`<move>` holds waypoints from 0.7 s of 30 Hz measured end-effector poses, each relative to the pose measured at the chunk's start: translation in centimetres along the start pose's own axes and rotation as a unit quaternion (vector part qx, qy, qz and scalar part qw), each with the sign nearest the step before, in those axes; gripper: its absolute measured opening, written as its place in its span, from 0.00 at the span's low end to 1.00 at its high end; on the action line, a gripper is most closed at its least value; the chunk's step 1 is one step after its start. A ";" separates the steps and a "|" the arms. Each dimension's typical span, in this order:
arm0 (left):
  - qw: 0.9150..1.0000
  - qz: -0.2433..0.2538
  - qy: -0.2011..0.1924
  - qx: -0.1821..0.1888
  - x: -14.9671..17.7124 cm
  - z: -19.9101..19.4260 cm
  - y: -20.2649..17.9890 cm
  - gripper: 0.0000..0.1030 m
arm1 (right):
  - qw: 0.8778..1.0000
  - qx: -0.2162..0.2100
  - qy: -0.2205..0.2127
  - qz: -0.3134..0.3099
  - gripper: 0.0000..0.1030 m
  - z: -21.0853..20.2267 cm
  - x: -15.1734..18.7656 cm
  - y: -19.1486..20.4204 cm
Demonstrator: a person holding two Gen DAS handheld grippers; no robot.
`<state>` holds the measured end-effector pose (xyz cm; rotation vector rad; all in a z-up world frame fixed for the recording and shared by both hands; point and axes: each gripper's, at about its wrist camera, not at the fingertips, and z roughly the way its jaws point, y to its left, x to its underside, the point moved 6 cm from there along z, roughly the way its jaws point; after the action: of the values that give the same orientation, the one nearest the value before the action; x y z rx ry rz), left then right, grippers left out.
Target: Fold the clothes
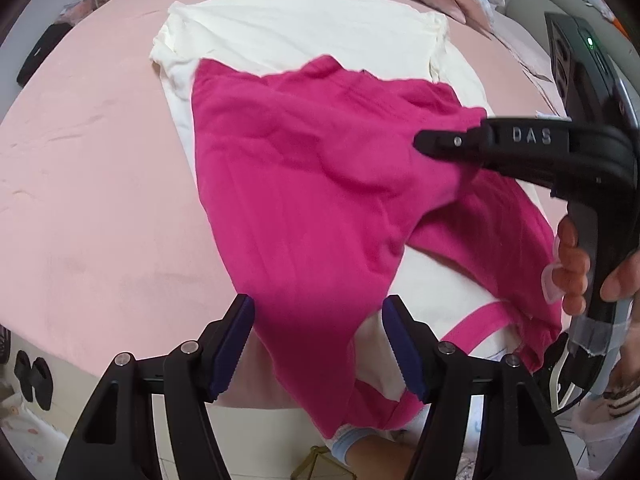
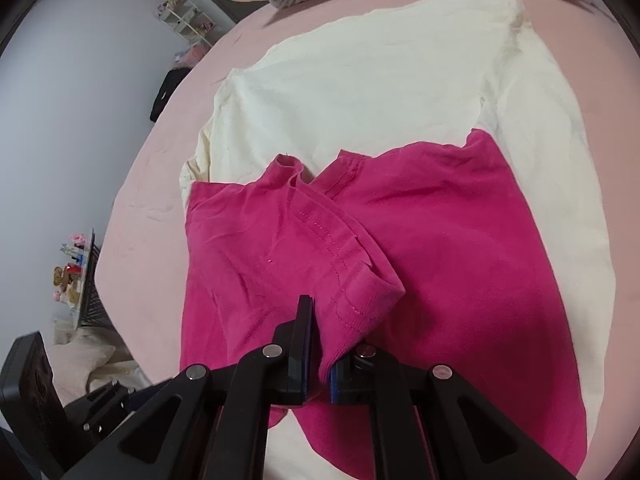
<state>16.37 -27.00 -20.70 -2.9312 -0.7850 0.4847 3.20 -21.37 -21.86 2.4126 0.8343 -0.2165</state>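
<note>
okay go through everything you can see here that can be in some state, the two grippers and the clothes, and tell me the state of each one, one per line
left gripper: open, jaws astride the pink cloth, pads not pressing it.
right gripper: shut on the pink garment's hemmed edge.
pink garment: partly folded, rumpled, lying over the cream garment.
cream garment: spread flat on the pink bedsheet, largely uncovered at the far end.

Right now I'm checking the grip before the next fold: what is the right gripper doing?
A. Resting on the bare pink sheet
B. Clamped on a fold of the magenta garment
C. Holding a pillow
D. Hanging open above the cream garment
B: the right gripper has its jaws closed on a hemmed fold of the magenta garment, which lies over the cream garment.
</note>
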 end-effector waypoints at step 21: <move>0.999 -0.026 0.042 -0.005 2.4 1.8 1.7 0.51 | 0.971 0.216 -0.027 -0.103 0.05 -2.3 0.2 -1.1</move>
<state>18.59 -27.34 -23.36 -2.9099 -0.8520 0.3526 2.59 -19.21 -20.52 2.6967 1.1072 -0.5976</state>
